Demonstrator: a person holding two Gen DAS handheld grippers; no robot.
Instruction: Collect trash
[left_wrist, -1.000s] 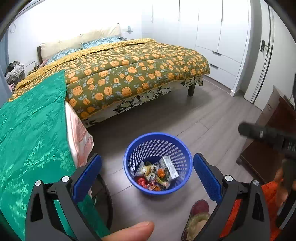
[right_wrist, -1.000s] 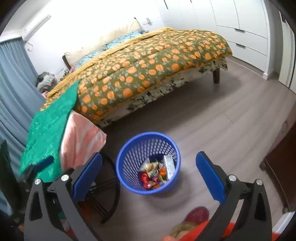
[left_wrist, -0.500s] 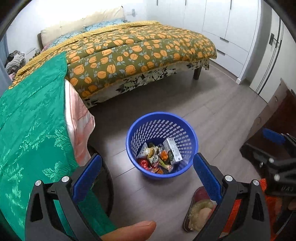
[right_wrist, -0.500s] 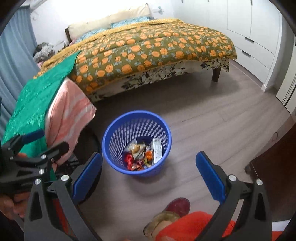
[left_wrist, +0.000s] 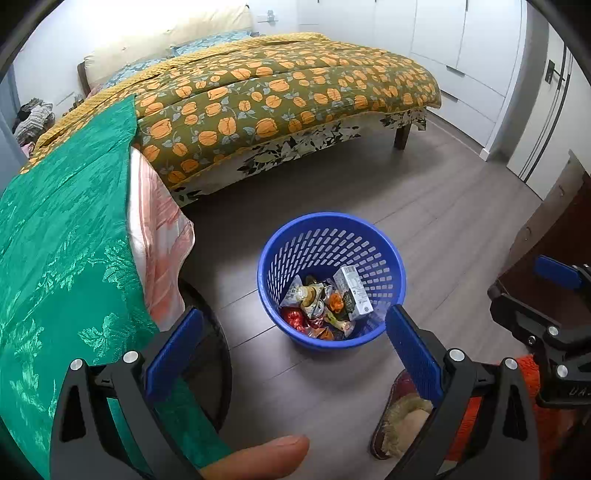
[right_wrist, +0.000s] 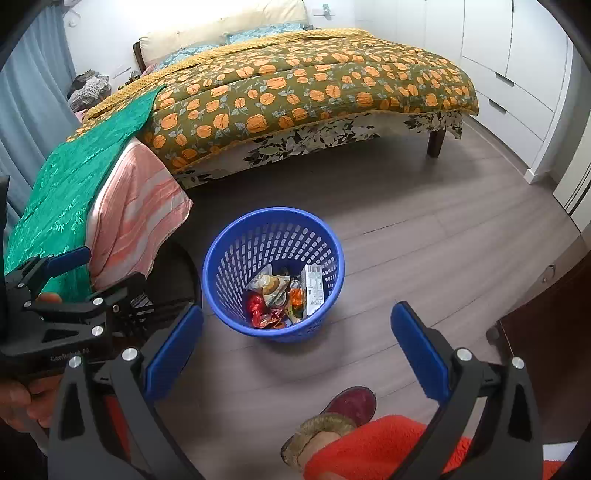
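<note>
Bedroom, grey plank floor (left_wrist: 424, 206), and a bed (left_wrist: 280, 96) under an orange-flowered quilt runs along the back. A blue basket (left_wrist: 391, 266) stands on the floor near the bed's foot, trash (left_wrist: 325, 302) heaped in its bottom: a white carton (left_wrist: 352, 286), a red wrapper (right_wrist: 255, 304), other packets too jumbled to name. Left gripper (left_wrist: 291, 354) hangs just short of the basket, blue pads spread wide, nothing between them. Right gripper (right_wrist: 295, 354) hovers above the floor on the near side, jaws wide apart as well, empty. A slipper (right_wrist: 347, 406) pokes in below, and green cloth (left_wrist: 62, 236) drapes at left.
</note>
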